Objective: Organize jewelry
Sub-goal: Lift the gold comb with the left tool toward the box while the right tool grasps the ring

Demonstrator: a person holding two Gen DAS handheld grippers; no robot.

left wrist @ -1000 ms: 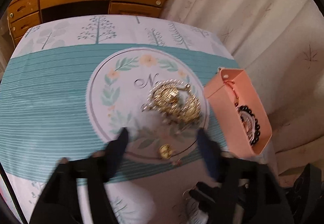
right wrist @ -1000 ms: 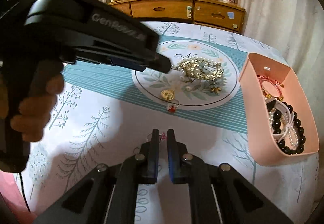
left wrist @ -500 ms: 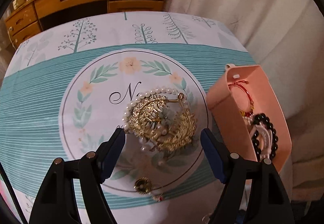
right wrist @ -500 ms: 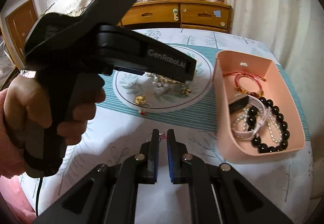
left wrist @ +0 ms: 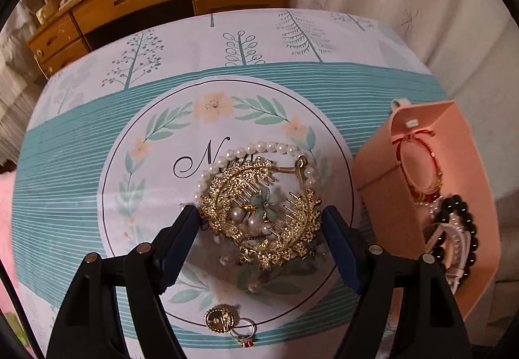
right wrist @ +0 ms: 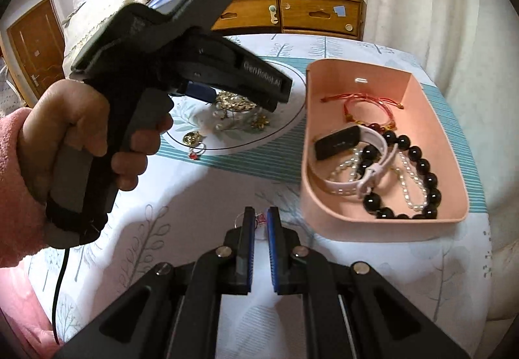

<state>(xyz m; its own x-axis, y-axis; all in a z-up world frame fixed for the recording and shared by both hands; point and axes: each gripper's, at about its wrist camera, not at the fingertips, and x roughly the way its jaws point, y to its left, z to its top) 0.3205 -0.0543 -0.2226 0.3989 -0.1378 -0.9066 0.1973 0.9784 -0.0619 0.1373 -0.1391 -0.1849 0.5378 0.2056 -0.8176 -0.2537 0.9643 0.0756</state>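
Table: a cloth-covered table [left wrist: 81, 138] is carrying everything, its print showing trees, teal stripes and a round floral medallion.
Pink tray: the tray [right wrist: 434, 106] is sitting toward the table's right edge, holding a black bead bracelet [right wrist: 418, 161], a white band, a thin pearl strand and a red cord bracelet [right wrist: 366, 102].
Left gripper: the left gripper [left wrist: 259, 222] is hanging with its jaws spread wide, a person's hand [right wrist: 74, 138] in a pink sleeve gripping its handle.
Gold hair comb: the ornate gold comb [left wrist: 259, 213] is lying on the medallion directly between the left gripper's two pads, one pad just beside each end; whether they are touching it cannot be told.
Pearl bracelet: the pearl bracelet [left wrist: 259, 148] is curving around the comb's far side, partly under it.
Right gripper: the right gripper [right wrist: 259, 219] is hovering over the near tablecloth, left of the tray, its jaws pressed together on a small ring with a red stone [right wrist: 259, 219].
Small pieces: a gold round brooch [left wrist: 220, 320] and another red-stone ring [left wrist: 245, 334] are lying touching at the medallion's near rim, below the left gripper's pads.
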